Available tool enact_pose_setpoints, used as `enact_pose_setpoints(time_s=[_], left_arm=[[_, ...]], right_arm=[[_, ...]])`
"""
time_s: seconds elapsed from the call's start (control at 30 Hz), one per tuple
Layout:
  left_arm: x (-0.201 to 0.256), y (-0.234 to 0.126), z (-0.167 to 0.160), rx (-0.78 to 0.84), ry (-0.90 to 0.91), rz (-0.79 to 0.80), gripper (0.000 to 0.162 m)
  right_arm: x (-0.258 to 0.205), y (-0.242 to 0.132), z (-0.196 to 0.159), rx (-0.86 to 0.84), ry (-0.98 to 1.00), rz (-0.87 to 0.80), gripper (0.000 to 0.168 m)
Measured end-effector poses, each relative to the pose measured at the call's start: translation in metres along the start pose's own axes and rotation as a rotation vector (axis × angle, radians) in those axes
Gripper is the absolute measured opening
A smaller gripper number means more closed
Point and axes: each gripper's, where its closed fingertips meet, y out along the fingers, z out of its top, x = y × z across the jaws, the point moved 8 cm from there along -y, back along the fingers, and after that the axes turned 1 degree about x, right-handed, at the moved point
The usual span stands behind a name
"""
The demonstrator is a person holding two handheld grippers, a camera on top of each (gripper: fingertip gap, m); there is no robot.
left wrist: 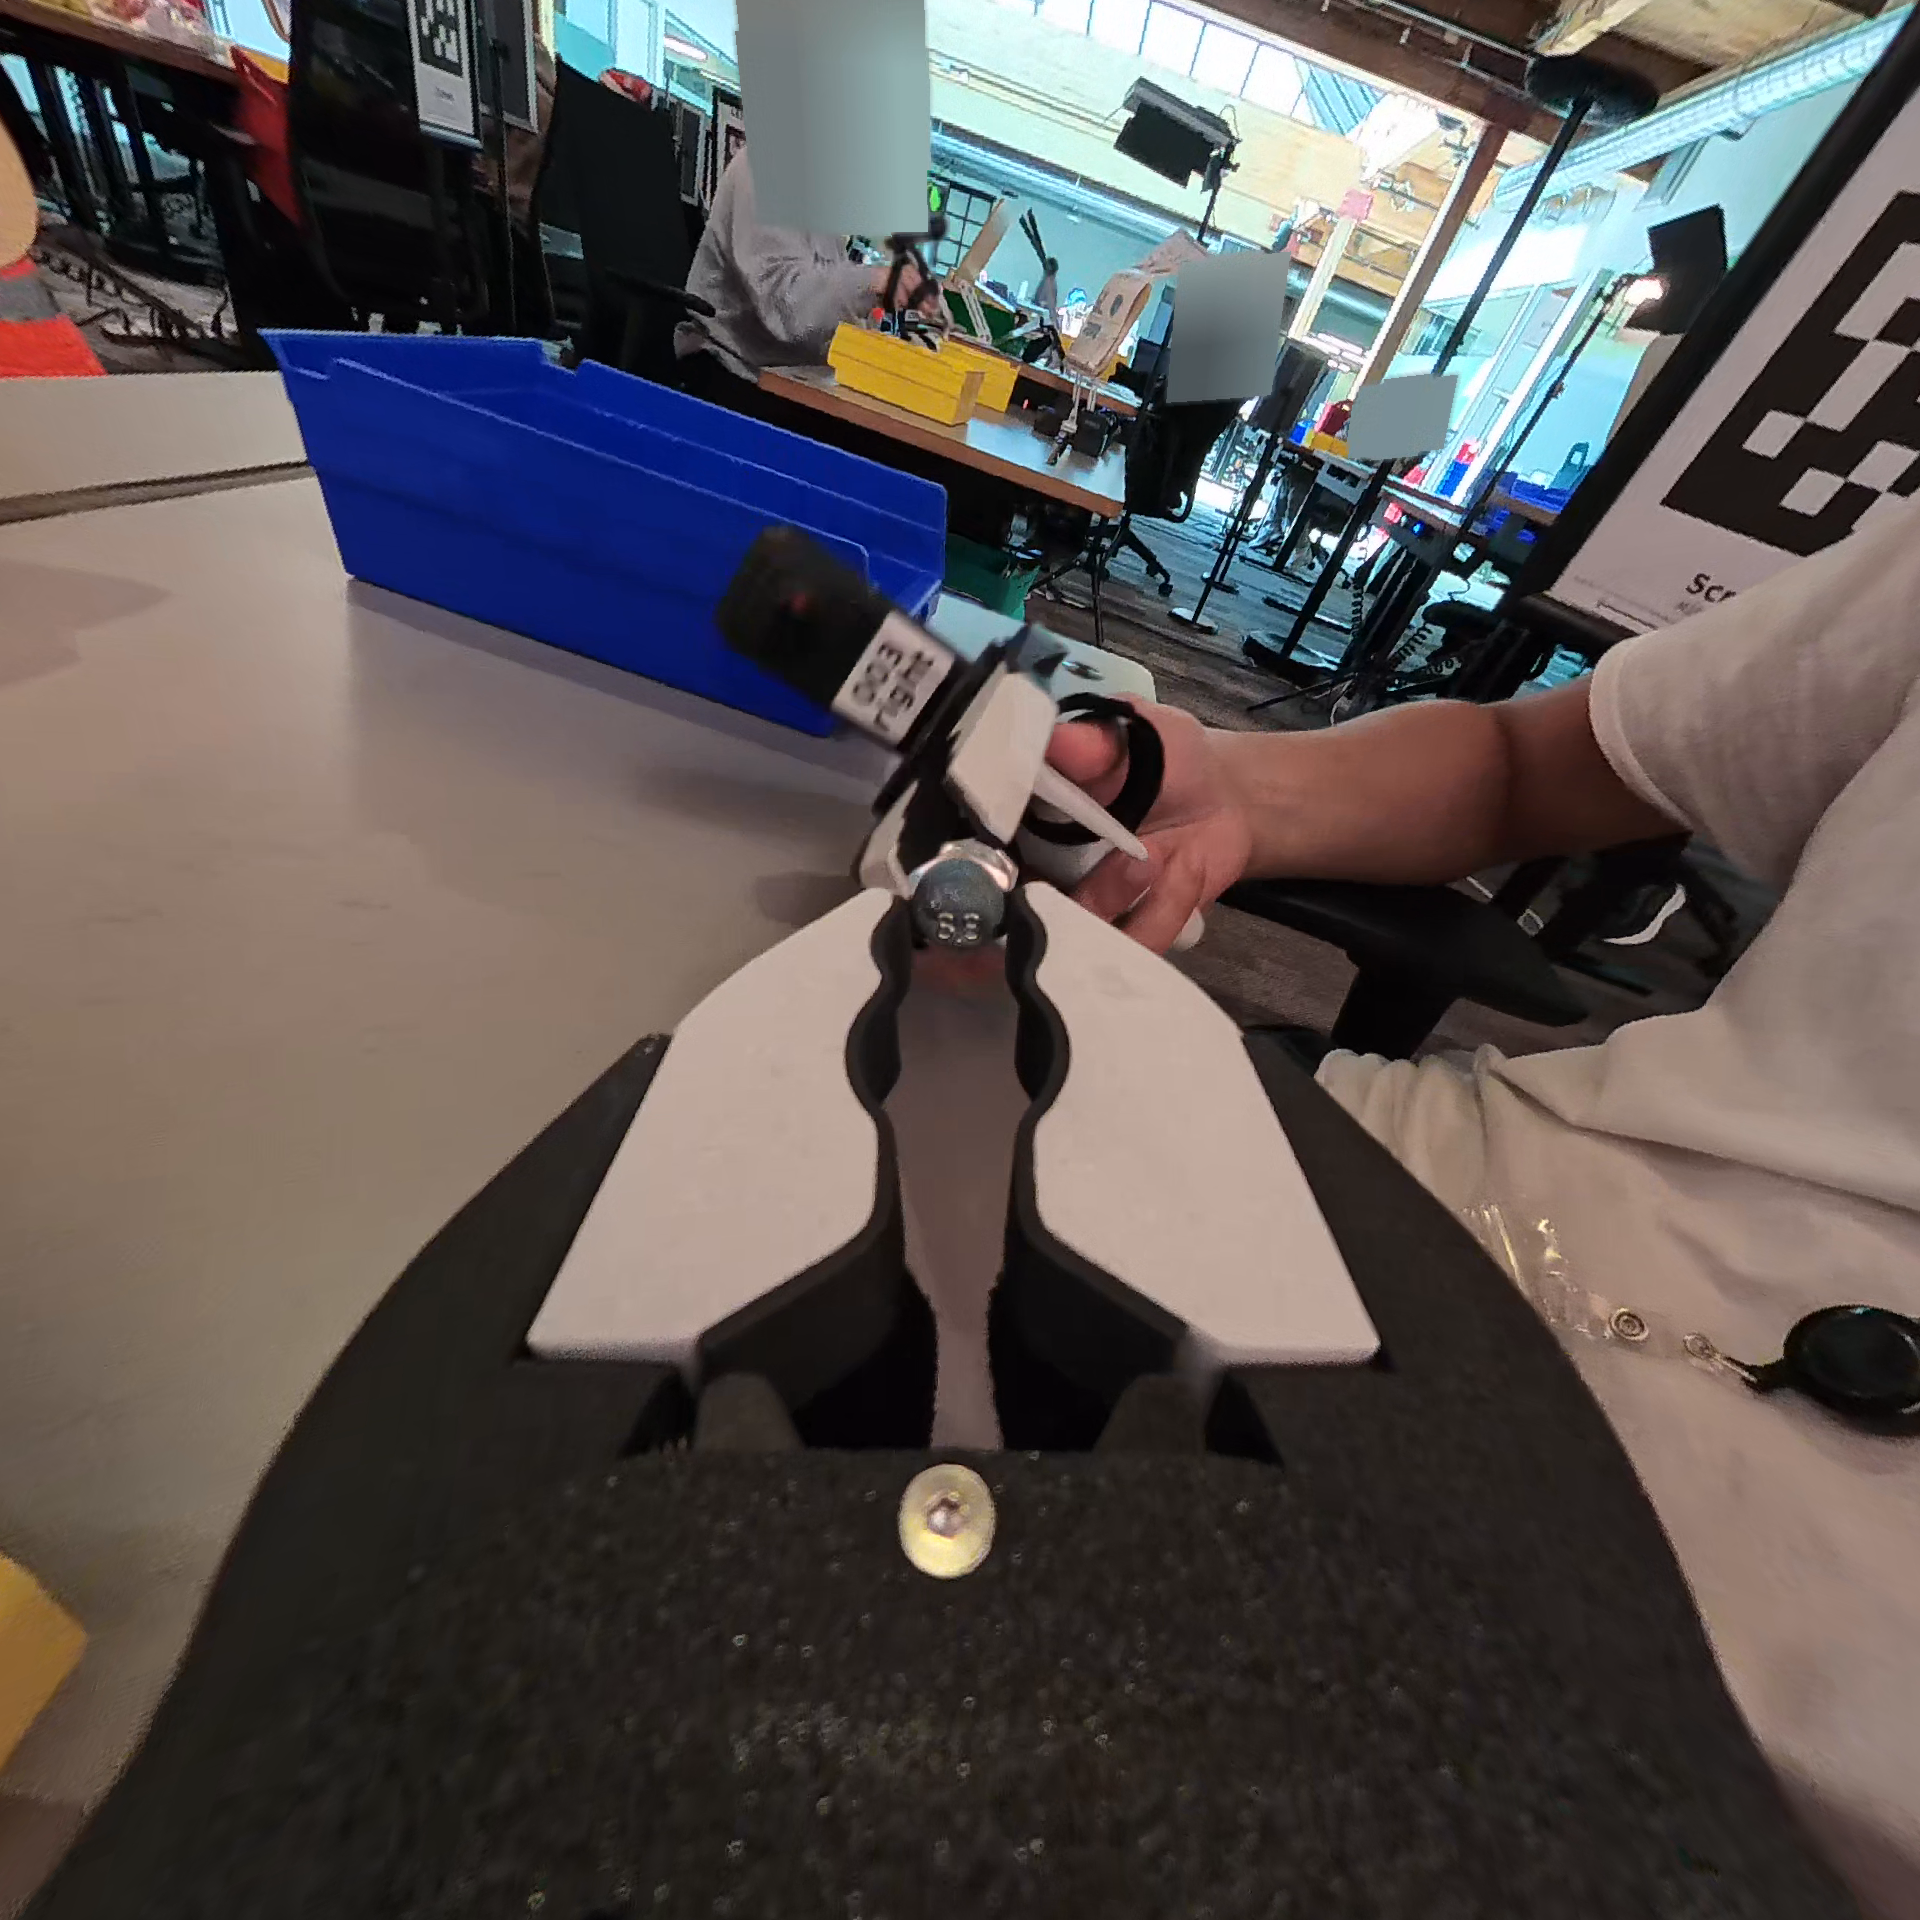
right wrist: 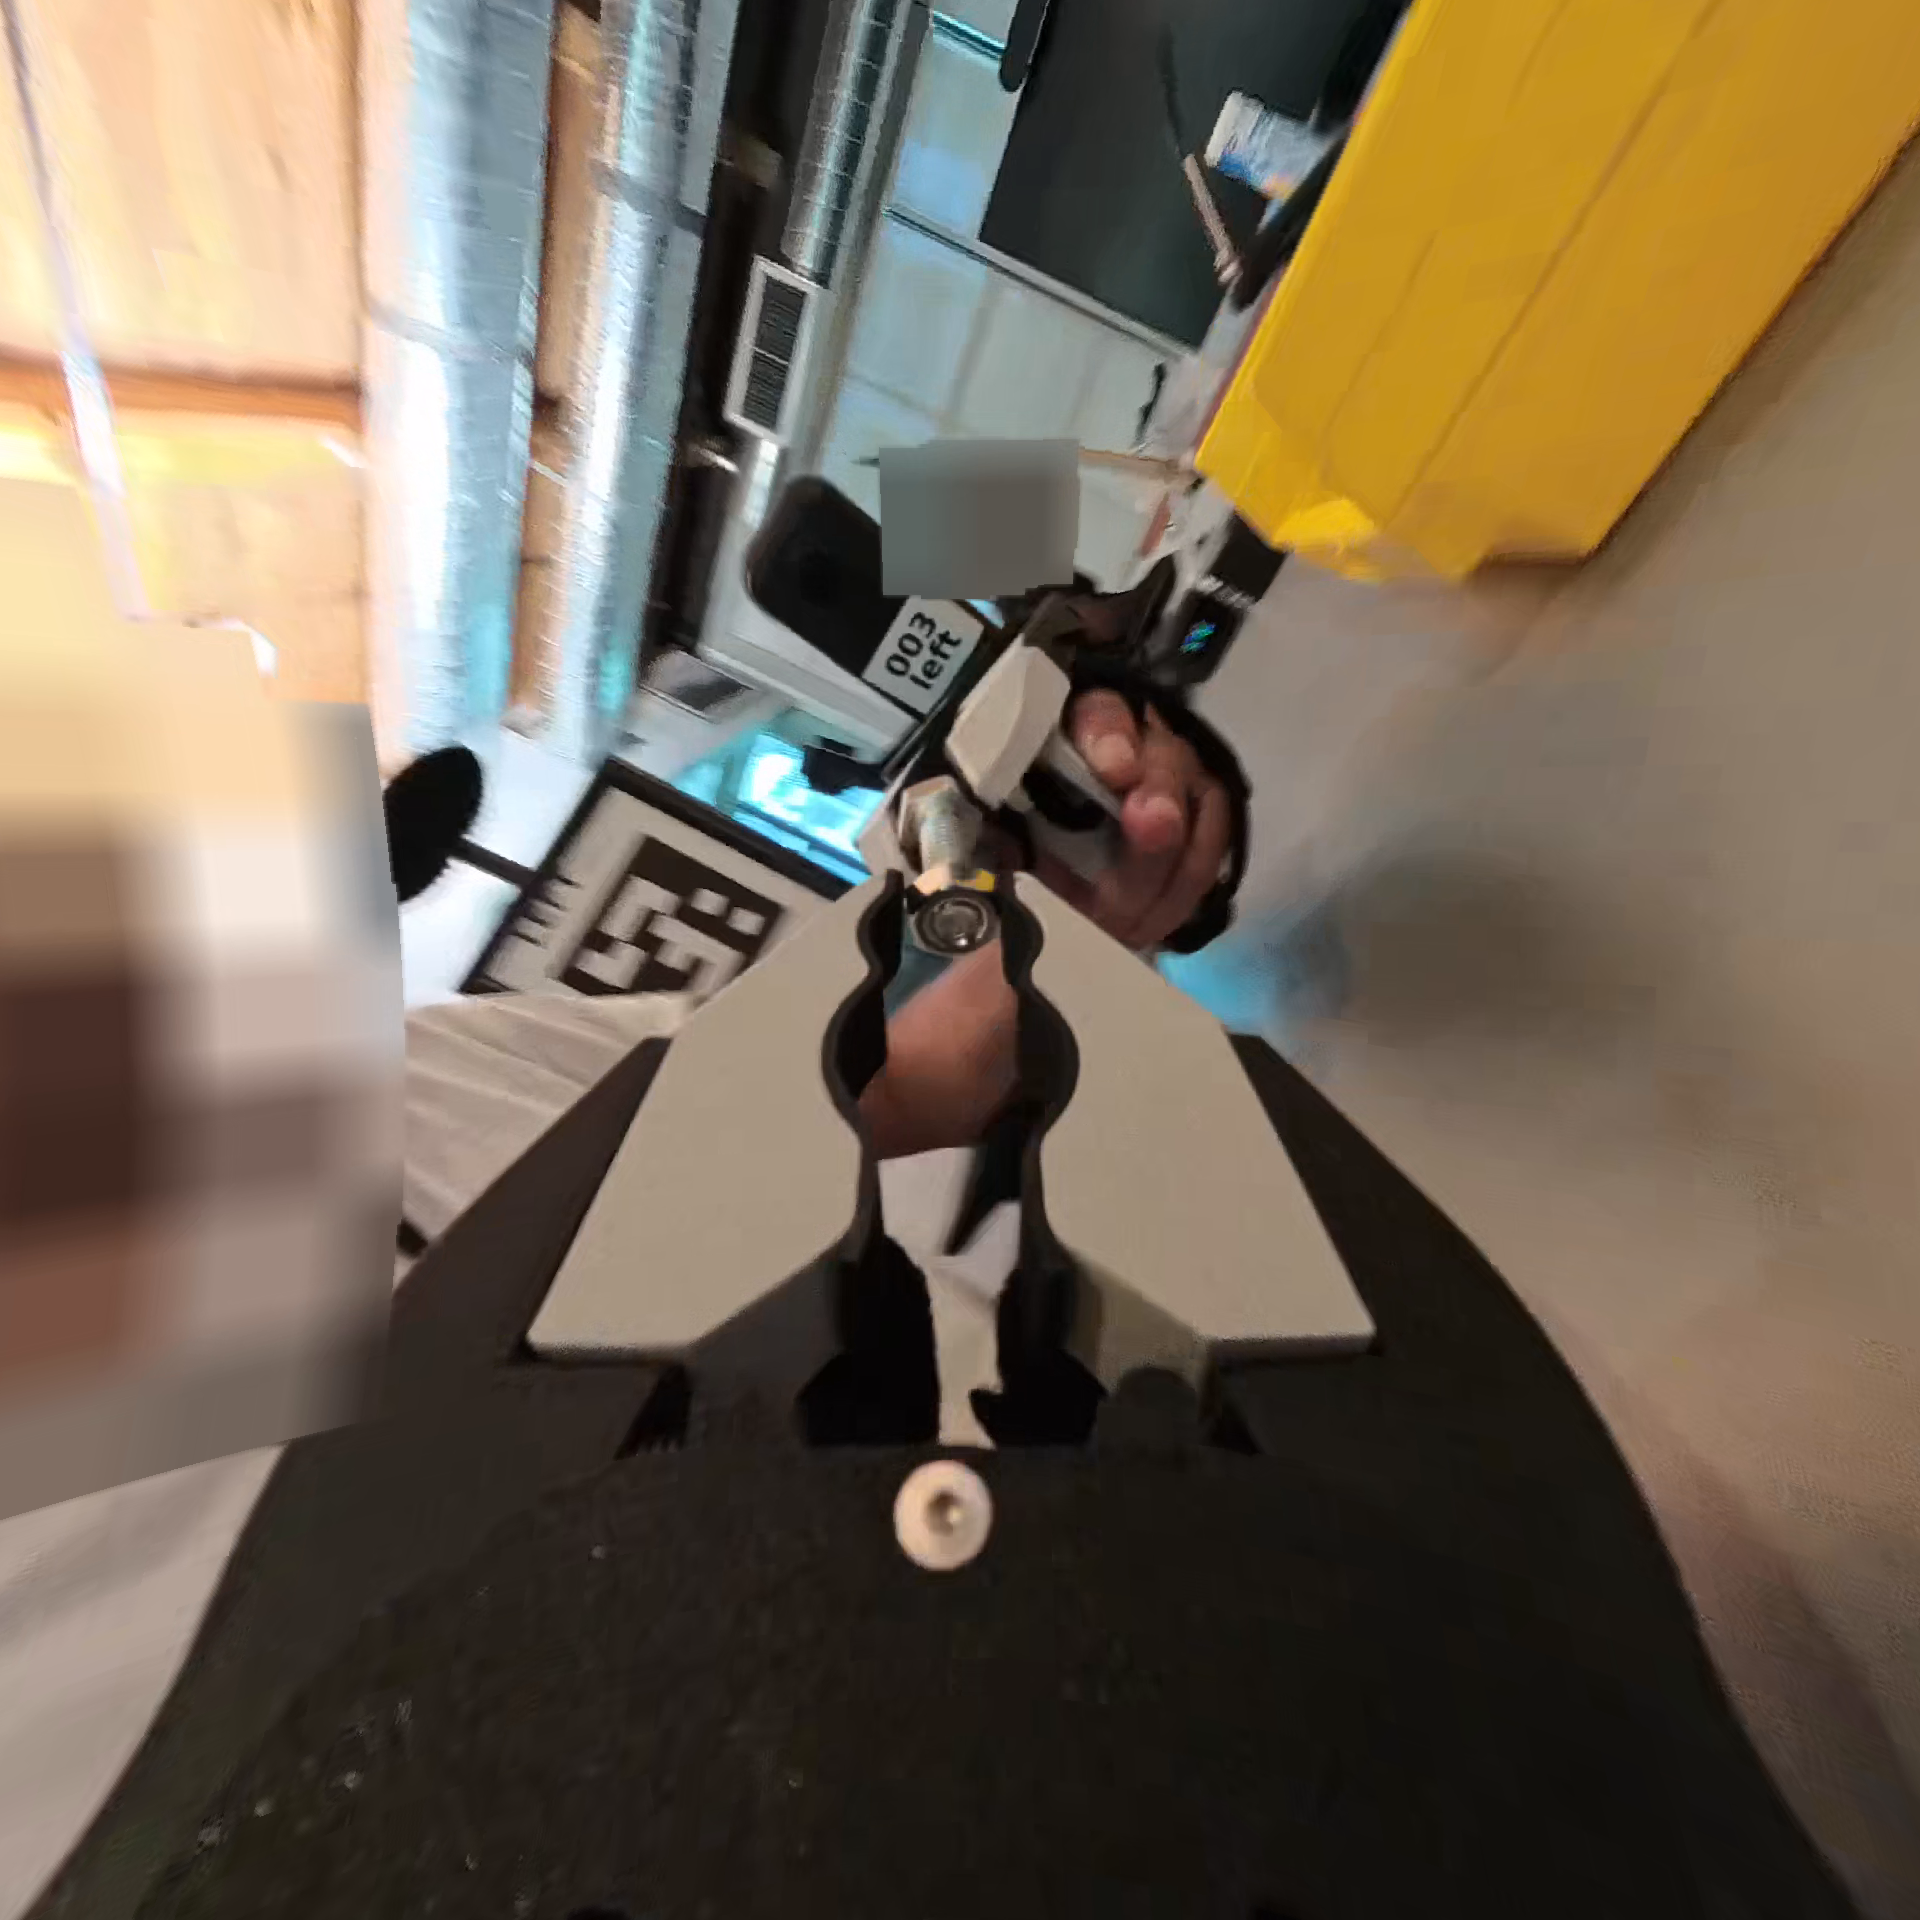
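My left gripper (left wrist: 956, 920) is shut on the hex head of a steel bolt (left wrist: 957, 912), whose stamped face points at the camera. My right gripper (left wrist: 927, 847), held by a hand (left wrist: 1164, 821), meets the bolt's far end just above the table (left wrist: 312, 935). In the right wrist view, which is rolled sideways and blurred, my right gripper (right wrist: 951, 920) is shut on a hex nut (right wrist: 953, 922) on the end of the bolt's threaded shaft (right wrist: 940, 836). The left gripper (right wrist: 925, 805) holds the other end, with a hand (right wrist: 1153, 821) behind it.
A blue bin (left wrist: 582, 499) stands on the table beyond the grippers. A yellow bin (right wrist: 1507, 312) stands on the table behind the left gripper. A person in a white shirt (left wrist: 1662, 1143) sits at the right. A black-and-white marker board (left wrist: 1818, 364) stands behind.
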Motion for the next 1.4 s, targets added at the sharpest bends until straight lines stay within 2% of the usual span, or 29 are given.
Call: enact_pose_setpoints(time_s=[0.07, 0.17, 0.33, 0.4, 0.43, 0.5, 0.57, 0.63, 0.7, 0.73, 0.8, 0.87, 0.93, 1.03, 1.13, 1.23, 1.3, 1.33, 1.4], left_arm=[[-0.005, -0.002, 0.002, 0.033, -0.056, 0.012, 0.017], [-0.014, -0.009, 0.004, 0.098, -0.163, 0.005, 0.017], [-0.019, -0.012, 0.003, 0.144, -0.299, -0.043, 0.017], [-0.018, -0.009, 0.001, 0.131, -0.326, -0.057, 0.017], [-0.018, -0.007, 0.000, 0.127, -0.342, -0.072, 0.017], [-0.016, -0.004, -0.001, 0.133, -0.374, -0.100, 0.017], [-0.014, -0.001, -0.002, 0.134, -0.398, -0.126, 0.017], [-0.013, 0.000, -0.003, 0.125, -0.403, -0.127, 0.017], [-0.013, 0.000, -0.003, 0.137, -0.413, -0.137, 0.017], [-0.013, 0.000, -0.003, 0.136, -0.413, -0.133, 0.017], [-0.014, 0.001, -0.004, 0.117, -0.401, -0.125, 0.017], [-0.014, 0.001, -0.003, 0.111, -0.376, -0.119, 0.017], [-0.011, -0.001, -0.001, 0.107, -0.330, -0.124, 0.017], [-0.006, -0.002, 0.002, 0.100, -0.253, -0.118, 0.017], [-0.005, 0.000, 0.001, 0.078, -0.212, -0.103, 0.017], [-0.003, 0.002, 0.002, 0.084, -0.184, -0.088, 0.017], [-0.004, 0.001, 0.001, 0.066, -0.163, -0.061, 0.017], [-0.005, 0.001, 0.000, 0.061, -0.167, -0.056, 0.017], [-0.007, 0.000, 0.001, 0.076, -0.190, -0.046, 0.017]], right_arm=[[-0.012, 0.000, 0.004, -0.019, -0.272, -0.096, 0.037], [-0.021, -0.001, 0.002, -0.111, -0.799, -0.403, 0.054], [-0.035, 0.010, -0.026, -0.274, -1.906, -0.945, 0.054], [-0.033, 0.017, -0.038, -0.342, -2.305, -1.070, 0.052], [-0.030, 0.020, -0.043, -0.359, -2.439, -1.093, 0.049], [-0.027, 0.024, -0.047, -0.348, -2.562, -1.114, 0.047], [-0.030, 0.026, -0.045, -0.311, -2.587, -1.114, 0.044], [-0.033, 0.029, -0.044, -0.292, -2.623, -1.113, 0.036], [-0.033, 0.030, -0.045, -0.308, -2.674, -1.109, 0.017], [-0.032, 0.031, -0.044, -0.311, -2.684, -1.125, 0.017], [-0.032, 0.029, -0.042, -0.320, -2.601, -1.100, 0.017], [-0.038, 0.028, -0.039, -0.274, -2.345, -1.012, 0.017], [-0.046, 0.027, -0.032, -0.220, -2.008, -0.861, 0.017], [-0.049, 0.019, -0.016, -0.139, -1.395, -0.581, 0.017], [-0.035, 0.009, 0.000, -0.095, -0.784, -0.313, 0.017], [-0.018, 0.004, 0.005, -0.013, -0.266, -0.075, 0.016], [-0.006, 0.003, 0.004, 0.020, -0.058, -0.003, 0.016], [-0.004, 0.003, 0.003, 0.021, -0.027, 0.010, 0.016], [-0.007, 0.002, 0.007, 0.031, -0.144, -0.029, 0.019]])
